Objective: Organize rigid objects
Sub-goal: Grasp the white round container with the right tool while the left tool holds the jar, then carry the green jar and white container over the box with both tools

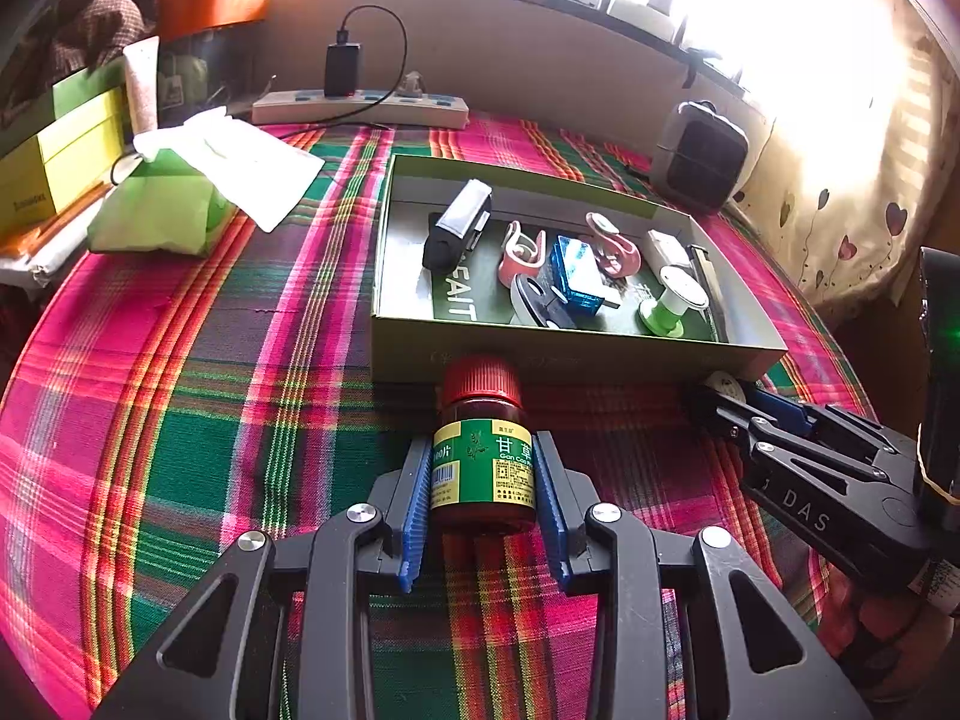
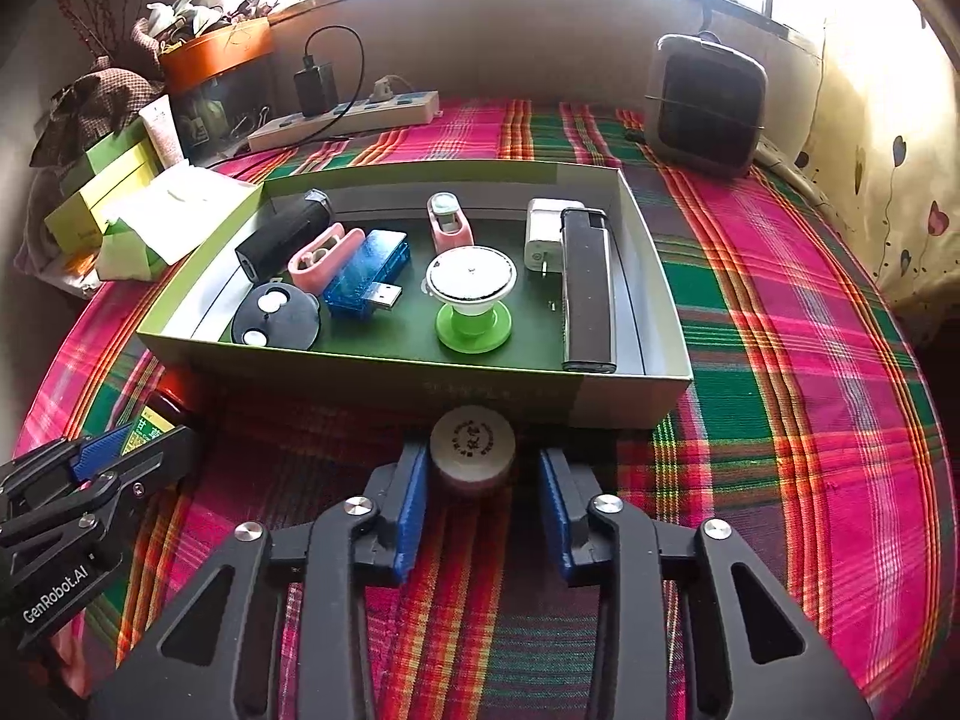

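Left gripper was clamped on the pill bottle lying just before the box; glass, slick, so grip the label. Right gripper sat wide around the little jar.

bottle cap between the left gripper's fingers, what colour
Red, a ribbed cap on the brown bottle; clearest in the left wrist view.

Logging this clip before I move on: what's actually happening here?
A person with two handheld grippers is sorting small items into a green box on a plaid cloth. The left gripper is closed on a red-capped medicine bottle just in front of the box. The right gripper brackets a small round jar, with a gap on one side. Several items, including a blue USB device, already lie inside.
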